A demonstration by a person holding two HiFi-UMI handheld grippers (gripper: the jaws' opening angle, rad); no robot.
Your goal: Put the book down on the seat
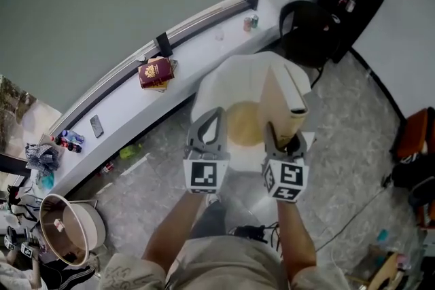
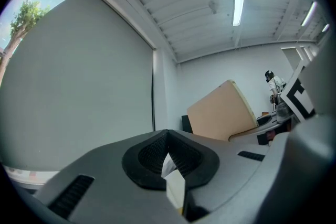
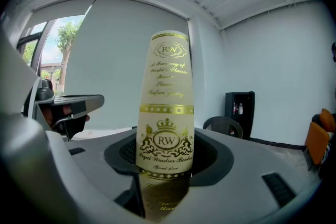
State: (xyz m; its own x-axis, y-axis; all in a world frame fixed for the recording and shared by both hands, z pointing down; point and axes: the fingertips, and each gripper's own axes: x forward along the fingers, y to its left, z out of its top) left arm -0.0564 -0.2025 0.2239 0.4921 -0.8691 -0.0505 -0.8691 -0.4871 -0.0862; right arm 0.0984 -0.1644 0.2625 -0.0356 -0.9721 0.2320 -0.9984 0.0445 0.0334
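A thick cream book (image 1: pixel 285 100) with gold print on its spine (image 3: pixel 165 113) stands upright in my right gripper (image 1: pixel 282 139), whose jaws are shut on its lower end. It hangs above the right side of a white seat (image 1: pixel 228 81) that carries a round tan cushion (image 1: pixel 243 123). My left gripper (image 1: pixel 208 127) sits level beside it on the left, over the seat's front edge, with its jaws together. A small white scrap (image 2: pixel 174 181) shows where they meet. In the left gripper view the book (image 2: pixel 223 113) appears tilted at the right.
A white window ledge (image 1: pixel 129 102) runs along the far left with a red book (image 1: pixel 155 73), a phone (image 1: pixel 97 125) and cans (image 1: pixel 250 22). Behind the seat are a black chair (image 1: pixel 304 27) and a black cabinet (image 1: pixel 350 2). A round bin (image 1: pixel 68 231) stands at the lower left.
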